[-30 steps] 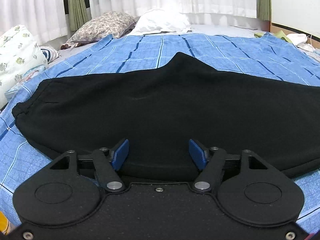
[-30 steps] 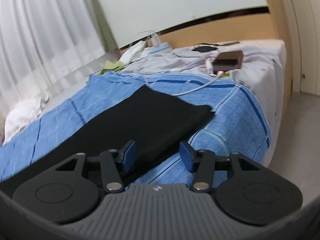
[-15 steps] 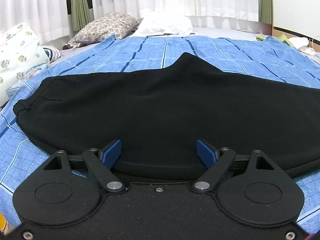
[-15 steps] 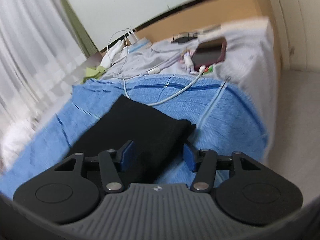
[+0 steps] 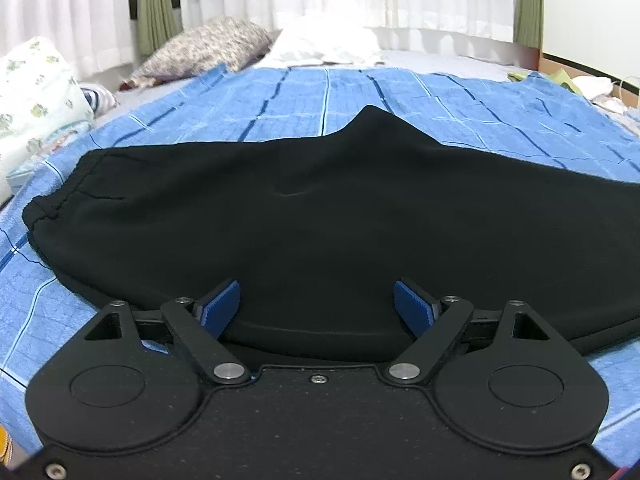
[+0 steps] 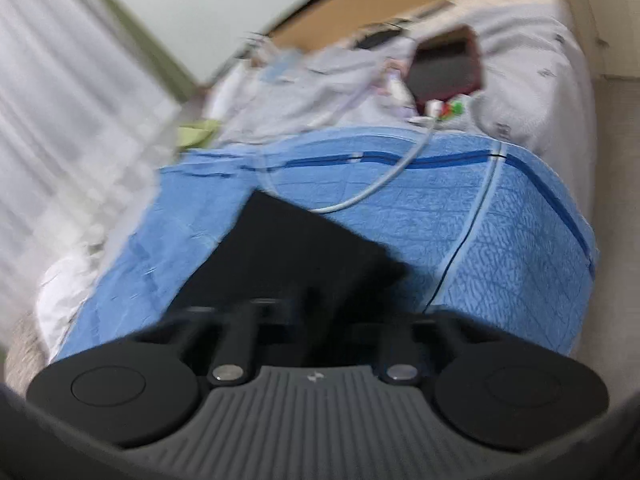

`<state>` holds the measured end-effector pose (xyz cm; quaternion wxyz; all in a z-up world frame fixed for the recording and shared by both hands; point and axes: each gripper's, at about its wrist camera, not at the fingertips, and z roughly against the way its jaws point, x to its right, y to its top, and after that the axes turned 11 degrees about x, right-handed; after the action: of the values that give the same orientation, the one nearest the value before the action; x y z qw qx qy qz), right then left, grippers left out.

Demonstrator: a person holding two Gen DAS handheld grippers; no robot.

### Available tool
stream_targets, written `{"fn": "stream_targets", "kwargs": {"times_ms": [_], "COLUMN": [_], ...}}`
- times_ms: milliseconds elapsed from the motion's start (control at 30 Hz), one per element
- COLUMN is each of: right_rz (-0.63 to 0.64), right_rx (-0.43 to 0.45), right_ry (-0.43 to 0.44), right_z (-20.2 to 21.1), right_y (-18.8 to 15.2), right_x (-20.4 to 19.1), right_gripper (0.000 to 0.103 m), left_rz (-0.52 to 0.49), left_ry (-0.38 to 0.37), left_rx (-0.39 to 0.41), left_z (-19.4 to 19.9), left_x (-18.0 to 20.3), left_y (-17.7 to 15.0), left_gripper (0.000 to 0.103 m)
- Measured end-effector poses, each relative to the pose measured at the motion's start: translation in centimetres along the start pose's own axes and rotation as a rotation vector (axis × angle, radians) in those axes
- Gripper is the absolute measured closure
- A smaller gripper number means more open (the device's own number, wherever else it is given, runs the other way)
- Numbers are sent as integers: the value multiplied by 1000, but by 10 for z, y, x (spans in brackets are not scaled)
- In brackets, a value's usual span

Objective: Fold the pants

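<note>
Black pants [image 5: 320, 216] lie folded lengthwise on a blue checked bedspread [image 5: 400, 96], waistband at the left. My left gripper [image 5: 318, 306] is open, its blue pads [image 5: 220, 306] wide apart over the pants' near edge. In the blurred right wrist view, the leg end of the pants [image 6: 304, 248] lies on the bedspread [image 6: 500, 240]. My right gripper [image 6: 320, 312] sits at the leg end; its fingertips are dark and smeared against the cloth, so I cannot tell how the jaws stand.
Pillows [image 5: 208, 46] and a white bundle [image 5: 328, 44] lie at the head of the bed below the curtains. A white cable [image 6: 372, 188], a phone [image 6: 448, 64] and small items lie past the leg end. The bed's corner drops off at the right.
My left gripper's jaws have opened wider over the pants' near edge. My right gripper has swung toward the leg end and tilted, and its view is now blurred.
</note>
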<state>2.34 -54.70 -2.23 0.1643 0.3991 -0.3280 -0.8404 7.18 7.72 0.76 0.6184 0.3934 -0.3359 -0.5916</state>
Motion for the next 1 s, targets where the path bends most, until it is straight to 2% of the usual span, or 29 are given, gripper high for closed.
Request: {"fn": "stream_targets", "kwargs": {"times_ms": [33,100,167,233,333,400,467,567,600,633,667,733,767,800,833,867,1000], "right_rz": [14,126,269,425,680,825,957,1099,1125,1179,1235,1219,1211,1207,1196,1171,1085], "right_rx": [9,65,110,112,68,-11,-113,-226,-204,-134,-89,-106,-109,-114,-127,-148,-200], "right_ry": [-16,-19,36,139,350,507,643,751,770,773,773,802,812,829,848,872,962], "right_z": [1,11,23,33,57,77,96,120,130,141,150,155,157,159,160,162,177], "right_y": [1,-1,-12,-37,-114,-183,-253,-335,-352,-363,-370,-370,-368,-363,-358,-351,-325], "right_x": [-7,-39,-90,-153,-245,-286,-308,-311,-308,-306,-307,-307,-304,-302,-298,-293,-272], "right_gripper": [94,95,95,95,95,95,94,94,93,92,90,83,76,52,35,30,21], "left_rz": [21,70,109,132,162,193,215,208,195,183,176,161,153,151,155,166,227], "left_ry": [-7,-14,-1,22,62,67,70,95,102,108,108,105,106,105,102,93,44], "left_rx": [0,14,23,32,44,55,45,27,27,23,22,26,26,27,27,30,38], "left_z": [2,6,8,6,7,9,9,7,7,7,6,7,7,8,8,9,16], "left_x": [-6,-21,-36,-49,-66,-78,-88,-97,-97,-98,-98,-97,-95,-95,-94,-94,-92], "left_y": [3,7,9,11,10,8,5,-1,-2,-4,-5,-8,-9,-8,-7,-5,5], "left_gripper": [19,19,19,19,19,19,19,19,19,19,19,19,19,19,19,19,19]}}
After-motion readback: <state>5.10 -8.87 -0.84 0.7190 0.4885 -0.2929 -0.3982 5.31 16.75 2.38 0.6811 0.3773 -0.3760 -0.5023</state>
